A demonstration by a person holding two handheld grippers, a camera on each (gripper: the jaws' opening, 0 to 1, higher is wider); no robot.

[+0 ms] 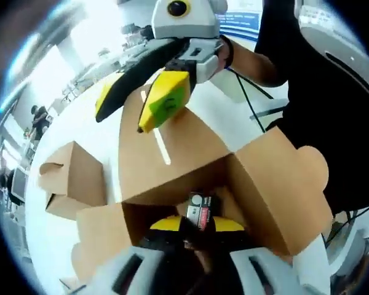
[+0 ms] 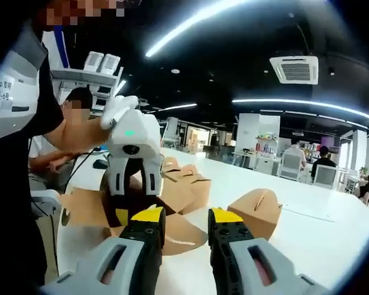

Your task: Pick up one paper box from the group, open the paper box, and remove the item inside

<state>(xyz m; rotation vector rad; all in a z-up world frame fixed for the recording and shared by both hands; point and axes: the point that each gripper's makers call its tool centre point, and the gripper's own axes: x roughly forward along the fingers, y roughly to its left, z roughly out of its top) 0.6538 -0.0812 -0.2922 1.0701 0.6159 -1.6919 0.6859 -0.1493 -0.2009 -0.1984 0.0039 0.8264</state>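
Left tongs (image 1: 190, 230) reach into opened paper box (image 1: 172, 160), flaps splayed outward.

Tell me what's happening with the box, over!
Left gripper reaching into the open paper box, at the small item. Right gripper open, holding nothing, off the box. More boxes on the white table.

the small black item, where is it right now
In the left gripper view, the small black item sits low centre inside the opened paper box, just above the left gripper.
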